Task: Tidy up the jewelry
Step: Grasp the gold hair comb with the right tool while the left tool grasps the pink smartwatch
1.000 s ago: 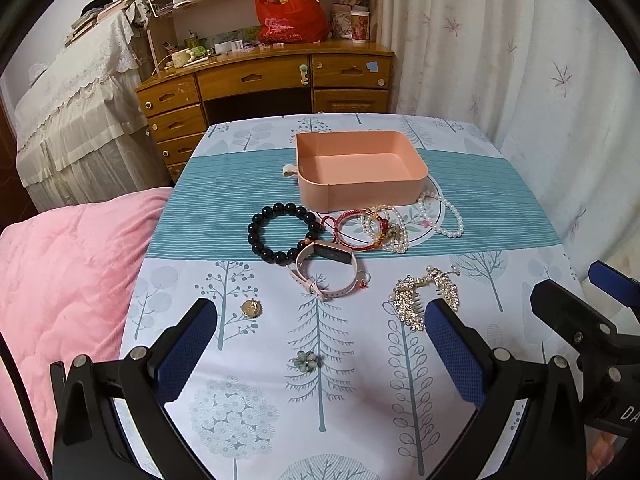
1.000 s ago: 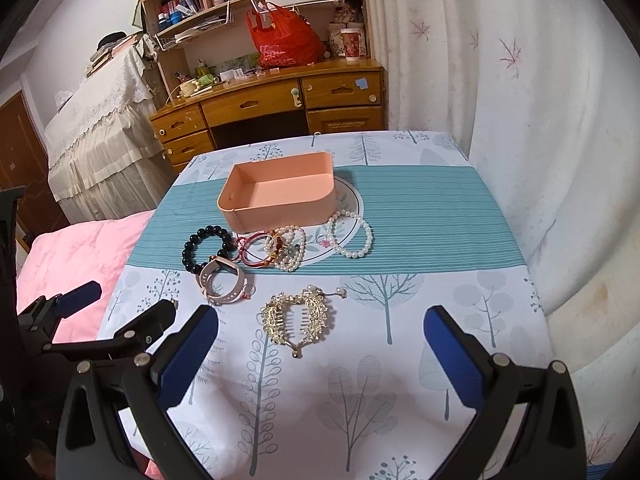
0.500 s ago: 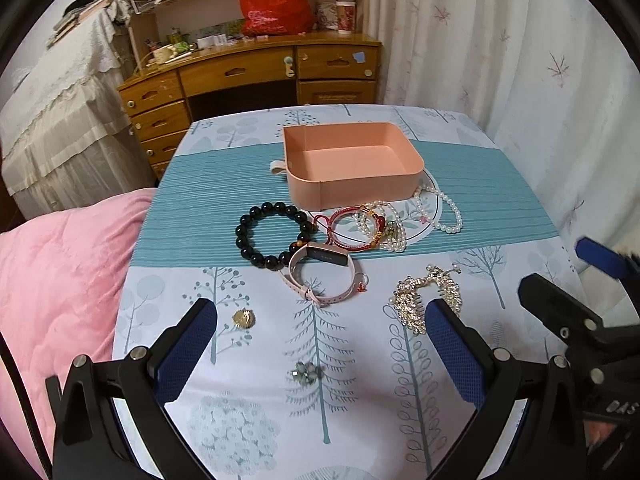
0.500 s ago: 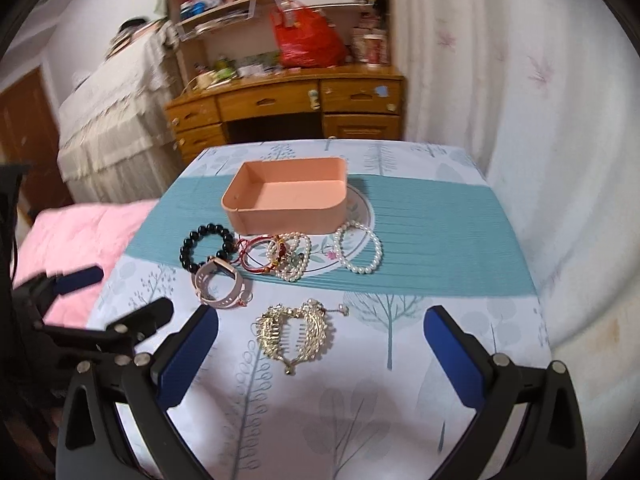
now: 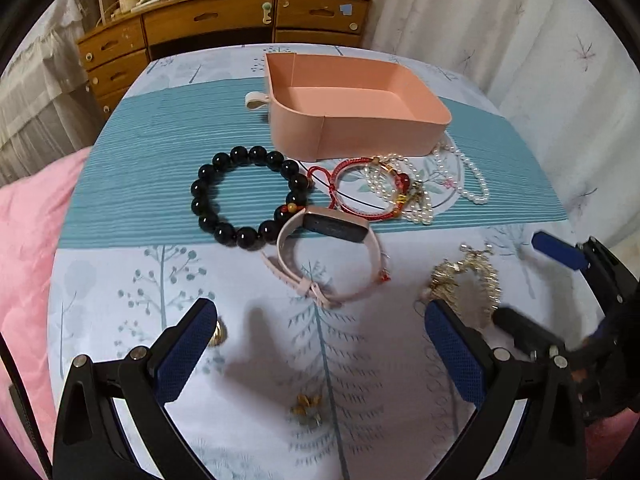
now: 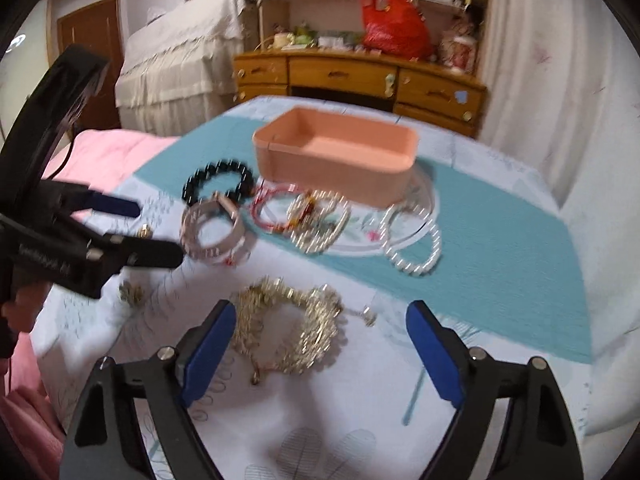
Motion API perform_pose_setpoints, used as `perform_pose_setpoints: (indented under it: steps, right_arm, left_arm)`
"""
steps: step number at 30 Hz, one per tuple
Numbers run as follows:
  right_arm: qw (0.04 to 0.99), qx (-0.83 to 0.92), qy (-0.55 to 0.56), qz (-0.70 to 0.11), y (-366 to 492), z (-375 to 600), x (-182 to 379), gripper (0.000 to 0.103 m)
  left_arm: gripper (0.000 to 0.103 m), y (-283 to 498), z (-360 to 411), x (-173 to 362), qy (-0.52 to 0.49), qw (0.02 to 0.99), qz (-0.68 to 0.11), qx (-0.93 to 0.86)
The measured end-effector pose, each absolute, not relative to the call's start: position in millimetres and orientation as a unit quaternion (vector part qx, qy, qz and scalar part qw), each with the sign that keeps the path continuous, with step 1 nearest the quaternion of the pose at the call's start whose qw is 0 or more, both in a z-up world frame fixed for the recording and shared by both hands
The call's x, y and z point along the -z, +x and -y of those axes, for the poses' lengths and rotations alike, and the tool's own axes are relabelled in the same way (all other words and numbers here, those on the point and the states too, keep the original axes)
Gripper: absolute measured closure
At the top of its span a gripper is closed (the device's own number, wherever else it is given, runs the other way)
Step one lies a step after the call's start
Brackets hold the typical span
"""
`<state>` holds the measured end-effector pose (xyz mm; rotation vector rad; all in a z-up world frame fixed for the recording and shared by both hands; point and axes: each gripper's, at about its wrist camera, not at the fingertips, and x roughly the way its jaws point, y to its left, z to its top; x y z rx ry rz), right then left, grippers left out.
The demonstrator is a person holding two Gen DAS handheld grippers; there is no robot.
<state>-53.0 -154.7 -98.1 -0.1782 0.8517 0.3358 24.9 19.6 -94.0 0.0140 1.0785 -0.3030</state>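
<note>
An empty pink tray (image 5: 400, 120) (image 6: 392, 182) stands at the back of the table. In front of it lie a black bead bracelet (image 5: 248, 196) (image 6: 218, 182), a pink watch band (image 5: 332, 256) (image 6: 212, 236), a red cord bracelet (image 5: 360, 192), pearl strands (image 5: 472, 180) (image 6: 412, 240) and a gold leaf piece (image 5: 468, 284) (image 6: 288, 328). My left gripper (image 5: 320, 352) is open, low over the cloth just short of the watch band. My right gripper (image 6: 320, 344) is open, with the gold piece between its fingers. A small gold pendant (image 5: 218, 334) and a small flower piece (image 5: 306, 410) lie near the left gripper.
A pink quilt (image 5: 24, 240) borders the table's left edge. A white curtain (image 6: 560, 100) hangs on the right. A wooden desk (image 5: 224, 20) stands behind the table. The right gripper shows at the right of the left wrist view (image 5: 556, 292).
Both grippers have moved forward and down toward the jewelry. The right gripper has swung left and now frames the gold leaf piece; the left is closer to the watch band.
</note>
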Motion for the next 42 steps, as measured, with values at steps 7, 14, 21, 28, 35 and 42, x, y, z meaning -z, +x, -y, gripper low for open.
perform_pose_setpoints:
  steps: [7, 14, 21, 28, 35, 42]
  right_arm:
    - [0.876, -0.161, -0.104, -0.442, -55, 147, 125, 0.016]
    - [0.873, -0.171, -0.108, -0.444, -53, 140, 131, 0.016]
    - [0.875, -0.180, -0.107, -0.436, -48, 134, 129, 0.032]
    - [0.874, -0.183, -0.101, -0.440, -46, 132, 127, 0.032]
    - [0.869, -0.196, -0.045, -0.452, -45, 143, 118, 0.032]
    - [0.879, -0.200, -0.025, -0.432, -43, 153, 89, 0.032]
  left_arm:
    - [0.004, 38, 0, 114, 0.039, 0.854, -0.499, 0.143]
    - [0.017, 44, 13, 123, 0.065, 0.860, -0.489, 0.131]
    - [0.044, 48, 16, 121, 0.060, 0.866, -0.477, 0.137]
    - [0.058, 43, 10, 114, 0.045, 0.861, -0.488, 0.135]
    - [0.062, 37, -1, 102, 0.017, 0.854, -0.498, 0.148]
    - [0.089, 37, -10, 63, 0.021, 0.866, -0.476, 0.149]
